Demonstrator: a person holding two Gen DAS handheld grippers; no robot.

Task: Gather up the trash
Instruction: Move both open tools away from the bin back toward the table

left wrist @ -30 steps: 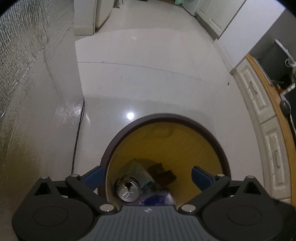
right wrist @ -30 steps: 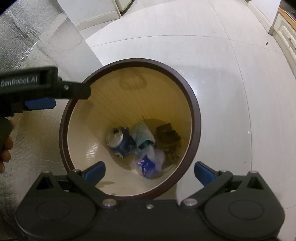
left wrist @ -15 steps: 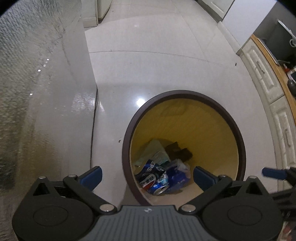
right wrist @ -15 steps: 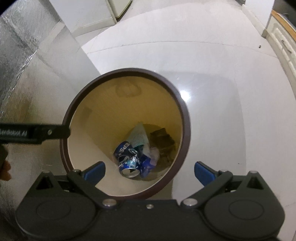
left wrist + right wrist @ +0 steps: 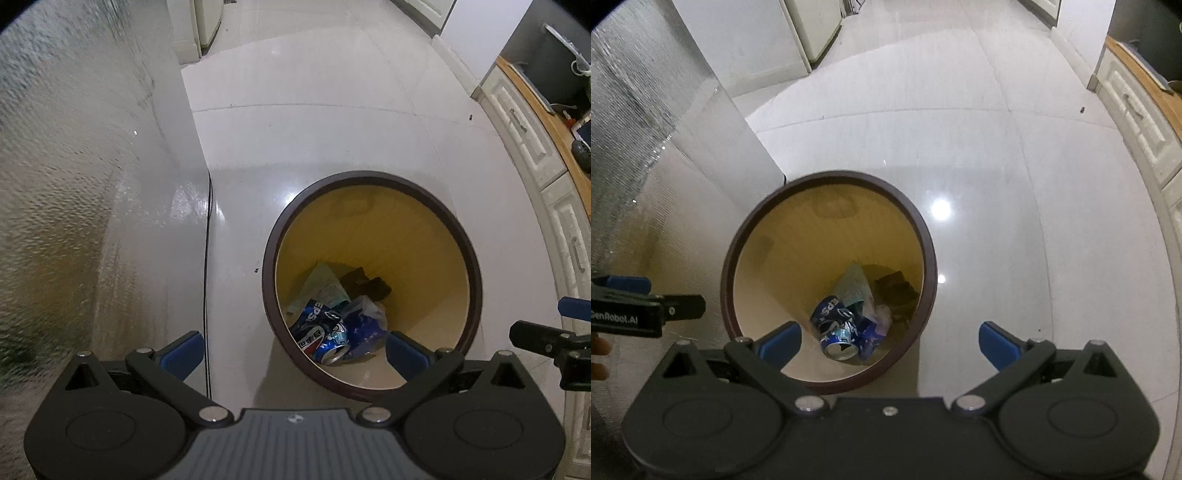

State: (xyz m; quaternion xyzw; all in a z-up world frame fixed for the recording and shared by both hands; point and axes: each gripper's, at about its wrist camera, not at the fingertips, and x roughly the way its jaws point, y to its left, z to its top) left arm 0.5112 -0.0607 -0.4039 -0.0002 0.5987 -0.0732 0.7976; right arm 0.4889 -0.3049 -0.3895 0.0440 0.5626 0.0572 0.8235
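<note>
A round bin with a brown rim [image 5: 369,175] and a yellow inside stands on the white floor. At its bottom lie a crushed blue Pepsi can [image 5: 321,336], a blue-and-clear wrapper [image 5: 364,319], a pale green wrapper [image 5: 325,282] and a dark scrap [image 5: 365,286]. My left gripper [image 5: 293,350] hangs open and empty above the bin's near left rim. My right gripper [image 5: 889,342] is also open and empty, above the near right rim [image 5: 831,175], with the can [image 5: 836,328] below it. Each gripper shows at the edge of the other's view.
A foil-textured wall [image 5: 74,184] runs along the left, with a black cable [image 5: 207,258] at its foot. White cabinets under a wooden counter [image 5: 535,140] line the right. A white appliance [image 5: 812,33] stands at the back. Glossy floor tiles [image 5: 997,166] spread beyond the bin.
Both grippers have pulled up and back from the bin, still open. The can has tipped over and now lies on its side at the bottom.
</note>
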